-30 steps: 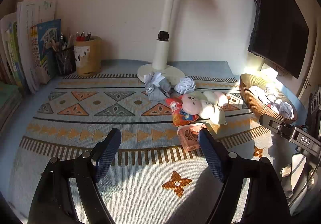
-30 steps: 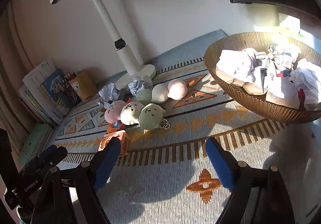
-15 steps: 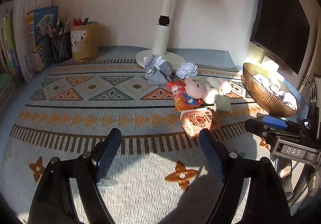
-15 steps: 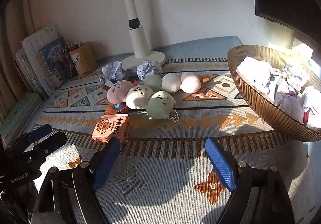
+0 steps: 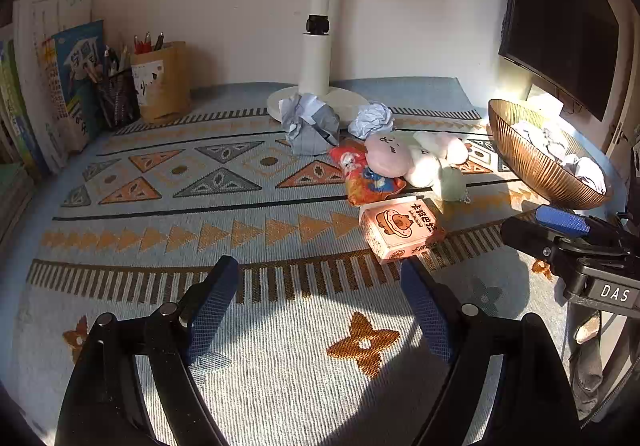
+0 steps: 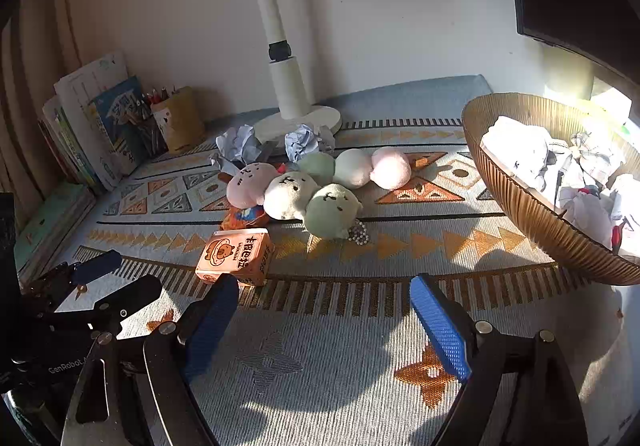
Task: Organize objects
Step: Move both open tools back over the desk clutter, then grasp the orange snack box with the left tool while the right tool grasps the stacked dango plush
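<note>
We are hovering both tools over the patterned surface point(image 5: 160, 326), neither one carrying anything: the left tool point(image 5: 320, 310) is spread wide with nothing between its blue pads, and the right tool point(image 6: 324, 322) is released the same way. Our reading is that we are at the approach step, picking the first loose item to clear into the wicker basket point(image 6: 516, 202), which is sitting ahead and to the right of the right tool and already holding crumpled paper and cloth.

The pink carton point(image 5: 400, 232) is lying flat just ahead of the left tool's right finger, and in the right wrist view it is almost touching the tip of the right tool's left finger. We are judging it the nearest candidate. The next move probably calls for centring one tool over the carton, lowering until the pads straddle its narrow sides, and closing gently (thin card may crush).

Counting what is lying ahead of the tools: one pink carton; one orange snack packet point(image 5: 370, 182) just beyond it; six round plush toys point(image 6: 288, 194) bunched together, two pink, two white, two green, with a small bead chain point(image 6: 359, 234) at the nearest green one; two crumpled paper balls point(image 6: 240, 144) by the lamp base point(image 6: 298, 120). Far ahead to the left we are counting two pen holders point(image 5: 160, 82) and a row of books point(image 5: 52, 86).
</note>
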`<act>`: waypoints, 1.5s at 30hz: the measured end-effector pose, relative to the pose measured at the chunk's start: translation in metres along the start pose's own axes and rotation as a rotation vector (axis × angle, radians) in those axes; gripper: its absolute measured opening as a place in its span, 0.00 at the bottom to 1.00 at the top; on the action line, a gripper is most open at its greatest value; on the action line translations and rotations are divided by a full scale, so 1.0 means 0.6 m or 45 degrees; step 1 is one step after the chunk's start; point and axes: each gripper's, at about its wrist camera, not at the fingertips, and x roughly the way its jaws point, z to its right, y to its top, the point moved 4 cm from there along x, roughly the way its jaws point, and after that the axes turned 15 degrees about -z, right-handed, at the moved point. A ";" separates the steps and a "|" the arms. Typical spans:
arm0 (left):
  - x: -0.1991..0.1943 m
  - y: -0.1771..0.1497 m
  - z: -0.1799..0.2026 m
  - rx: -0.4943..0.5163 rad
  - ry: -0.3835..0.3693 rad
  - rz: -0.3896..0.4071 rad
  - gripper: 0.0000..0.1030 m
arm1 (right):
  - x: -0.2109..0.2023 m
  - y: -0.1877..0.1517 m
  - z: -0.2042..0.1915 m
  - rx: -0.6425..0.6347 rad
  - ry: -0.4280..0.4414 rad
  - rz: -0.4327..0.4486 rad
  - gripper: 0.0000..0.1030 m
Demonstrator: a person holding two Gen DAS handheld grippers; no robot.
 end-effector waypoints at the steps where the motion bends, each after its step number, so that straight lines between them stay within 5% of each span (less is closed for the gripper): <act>1: 0.002 0.000 0.002 0.006 0.005 -0.006 0.79 | 0.000 0.000 0.000 0.001 0.002 0.001 0.84; 36: 0.009 -0.003 0.012 0.052 0.010 -0.037 0.79 | 0.012 0.003 0.009 0.023 0.001 -0.048 0.84; 39: 0.009 -0.004 0.028 0.107 0.028 -0.054 0.79 | 0.011 0.011 0.019 0.049 0.058 -0.067 0.84; 41: 0.007 -0.002 0.043 0.147 0.036 -0.058 0.79 | 0.013 0.032 0.025 0.062 0.199 -0.135 0.84; 45: 0.028 0.023 0.072 0.129 -0.135 -0.153 0.79 | 0.024 0.101 0.015 -0.090 0.109 -0.193 0.84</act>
